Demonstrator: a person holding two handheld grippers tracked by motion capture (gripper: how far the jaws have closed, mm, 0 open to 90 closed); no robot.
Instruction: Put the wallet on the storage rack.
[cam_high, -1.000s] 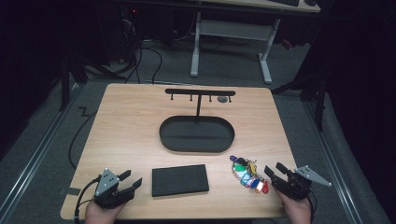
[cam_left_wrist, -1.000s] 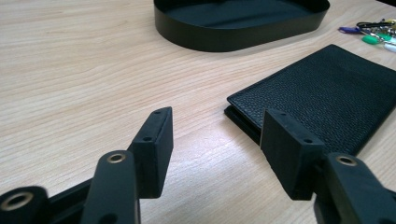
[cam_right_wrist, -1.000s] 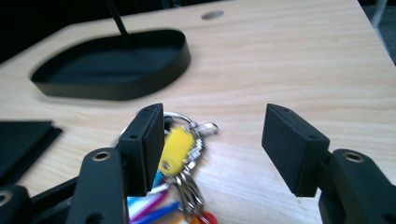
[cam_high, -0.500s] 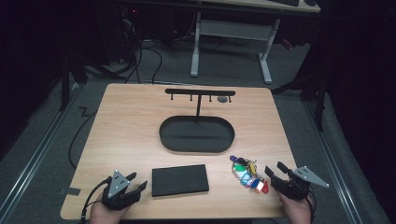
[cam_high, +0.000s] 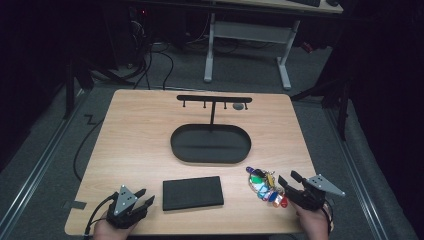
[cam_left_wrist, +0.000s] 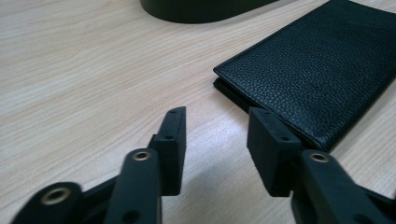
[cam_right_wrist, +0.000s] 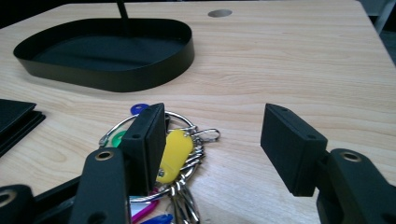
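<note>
Two tools are hovering apart and empty: left tool (cam_high: 142, 200), jaws just narrowing, nearing the wallet (cam_high: 193, 192) at three o'clock, risking skidding it; right tool (cam_high: 289, 184) snagging the keys (cam_high: 264, 185).

No readable text, label, brand, number or sign is showing anywhere in these views. The black wallet (cam_left_wrist: 317, 70) is presenting only plain grained leather. The coloured tags on the key bunch (cam_right_wrist: 175, 154) are lying partly hidden behind a jaw, so any print there may be going unseen. The black tray (cam_right_wrist: 140, 70) is carrying no marking.
</note>
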